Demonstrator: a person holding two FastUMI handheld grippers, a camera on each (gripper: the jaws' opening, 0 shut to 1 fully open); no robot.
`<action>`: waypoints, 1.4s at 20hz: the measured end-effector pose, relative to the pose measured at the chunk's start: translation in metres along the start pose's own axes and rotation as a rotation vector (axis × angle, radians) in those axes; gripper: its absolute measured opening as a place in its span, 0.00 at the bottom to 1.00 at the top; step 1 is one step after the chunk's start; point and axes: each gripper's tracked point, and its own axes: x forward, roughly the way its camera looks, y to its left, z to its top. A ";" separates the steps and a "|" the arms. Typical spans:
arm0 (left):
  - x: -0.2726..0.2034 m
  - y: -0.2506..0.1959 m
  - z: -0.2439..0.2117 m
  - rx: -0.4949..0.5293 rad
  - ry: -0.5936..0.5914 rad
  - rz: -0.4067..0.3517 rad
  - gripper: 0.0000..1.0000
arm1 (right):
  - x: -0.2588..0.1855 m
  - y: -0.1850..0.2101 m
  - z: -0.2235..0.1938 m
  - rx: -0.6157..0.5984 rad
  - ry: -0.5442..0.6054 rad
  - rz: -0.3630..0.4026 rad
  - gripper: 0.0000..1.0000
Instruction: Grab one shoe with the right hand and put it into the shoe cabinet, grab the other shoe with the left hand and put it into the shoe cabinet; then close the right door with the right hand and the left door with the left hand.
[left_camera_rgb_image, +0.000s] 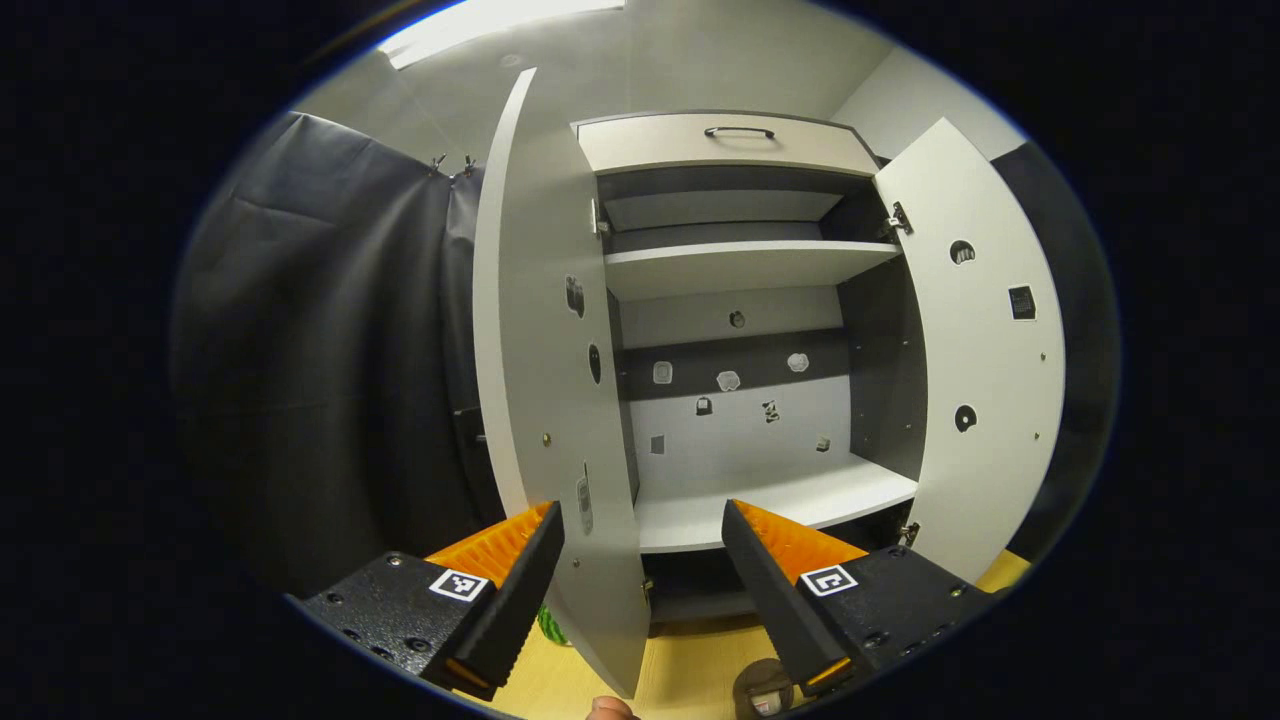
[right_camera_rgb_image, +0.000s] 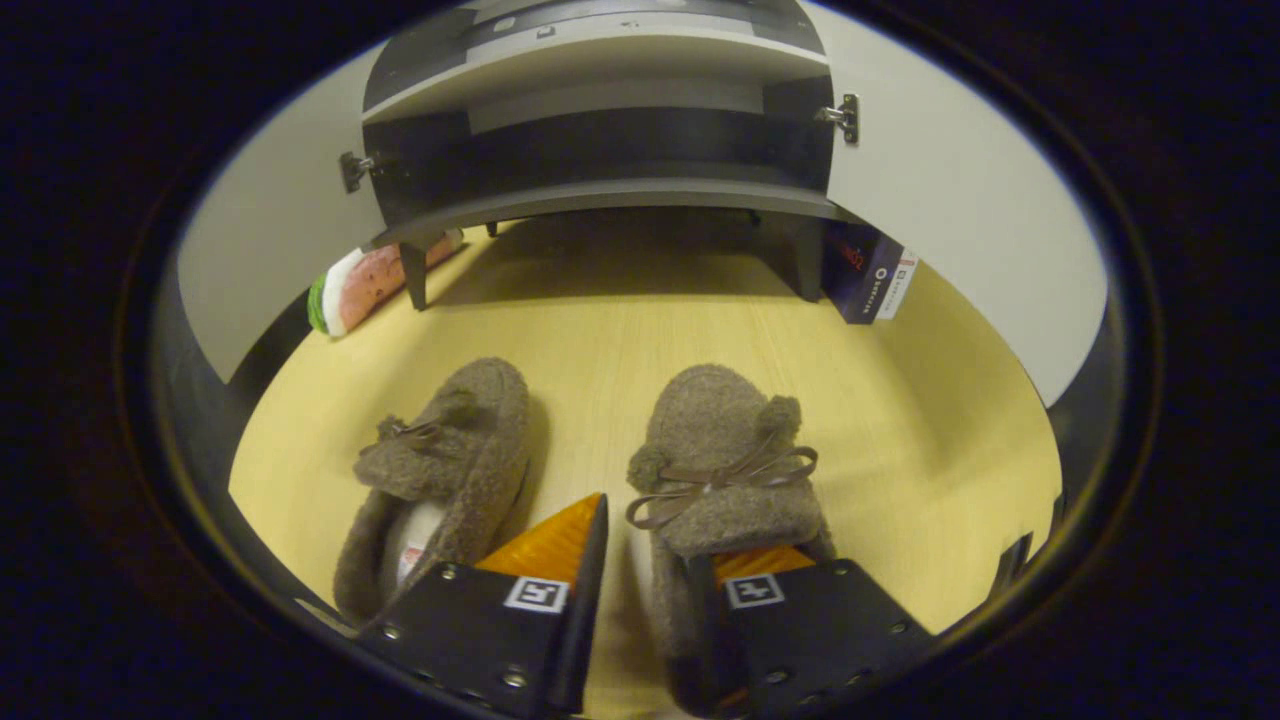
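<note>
My right gripper (right_camera_rgb_image: 650, 540) has one finger inside the right fuzzy brown slipper (right_camera_rgb_image: 720, 470), not squeezing yet. My left gripper (left_camera_rgb_image: 640, 560) is wide open by the white shoe cabinet (left_camera_rgb_image: 740, 400).

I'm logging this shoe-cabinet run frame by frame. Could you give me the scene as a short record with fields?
shoes: two fuzzy brown slippers on the floor, left slipper and right slipper, both outside the cabinet
cabinet: shelves hold no shoes
left door: open
right door: open
left gripper: open, facing the cabinet, holding nothing
right gripper: open, one finger inside the right slipper, not yet closed
</note>
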 end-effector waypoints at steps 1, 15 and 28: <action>0.001 -0.001 0.001 -0.001 -0.001 -0.003 0.98 | 0.001 -0.001 0.003 0.012 -0.008 0.001 0.26; 0.008 -0.005 0.001 -0.020 -0.013 -0.036 0.98 | -0.066 0.000 0.102 -0.029 -0.196 0.029 0.01; 0.012 -0.008 0.001 -0.036 -0.032 -0.062 0.97 | -0.148 0.031 0.383 -0.085 -0.591 0.102 0.01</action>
